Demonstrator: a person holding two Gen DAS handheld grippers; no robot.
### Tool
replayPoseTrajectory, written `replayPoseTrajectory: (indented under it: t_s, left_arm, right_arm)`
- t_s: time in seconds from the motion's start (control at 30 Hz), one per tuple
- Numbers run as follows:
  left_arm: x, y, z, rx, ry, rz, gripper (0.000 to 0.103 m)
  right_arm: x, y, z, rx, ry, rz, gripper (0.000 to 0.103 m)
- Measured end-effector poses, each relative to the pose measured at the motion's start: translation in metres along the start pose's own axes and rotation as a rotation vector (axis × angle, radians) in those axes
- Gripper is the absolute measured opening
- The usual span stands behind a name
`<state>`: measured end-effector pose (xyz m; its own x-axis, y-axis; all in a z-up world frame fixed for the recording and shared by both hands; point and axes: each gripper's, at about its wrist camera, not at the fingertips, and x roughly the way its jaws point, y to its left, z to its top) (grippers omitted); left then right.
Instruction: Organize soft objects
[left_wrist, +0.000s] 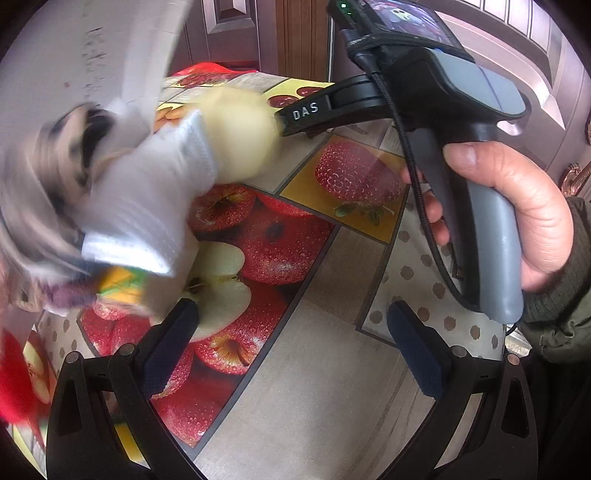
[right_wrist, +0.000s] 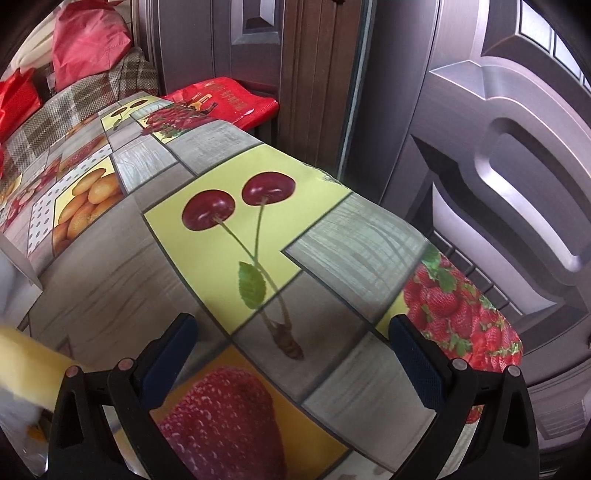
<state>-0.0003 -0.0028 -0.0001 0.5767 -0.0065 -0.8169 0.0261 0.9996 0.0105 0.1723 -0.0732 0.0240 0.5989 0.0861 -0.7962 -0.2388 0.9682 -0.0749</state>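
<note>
Left gripper (left_wrist: 291, 339) sits low over the table with its jaws spread wide and nothing between the pads, just the fruit-print tablecloth (left_wrist: 317, 369) showing through the gap. Up and to the left of it, a heap of soft things lies blurred: a white knitted cloth (left_wrist: 147, 206) draped over the pile, a pale yellow plush piece (left_wrist: 240, 136) at its far end, and something grey with dark markings (left_wrist: 62, 162) behind. It may be a soft toy, but the blur is too heavy to say. A yellow and green scrap (left_wrist: 122, 284) peeks out underneath the white cloth, beside the left finger.

Across the table, a hand (left_wrist: 517, 214) grips the handle of the right gripper (right_wrist: 291, 339), whose tip in the left wrist view meets the yellow plush piece. From its own camera, though, the right gripper's jaws stand wide apart and empty over the cherry picture, with the yellow plush piece off at the left edge, outside the fingers. Beyond the table's far end, a red bag (right_wrist: 225, 99) rests against the panelled door (right_wrist: 498, 166).
</note>
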Motion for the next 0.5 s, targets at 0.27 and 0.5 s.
replayPoseTrajectory:
  t_s: [0.27, 0.5]
  left_arm:
    - [-0.0011, -0.0001, -0.0001, 0.002, 0.0, 0.002, 0.102]
    - [-0.0011, -0.0005, 0.0003, 0.002, 0.001, 0.002, 0.102]
  right_arm:
    - [0.0, 0.0012, 0.0004, 0.0, -0.007, 0.001, 0.103]
    - [0.0, 0.0012, 0.0004, 0.0, -0.007, 0.001, 0.103]
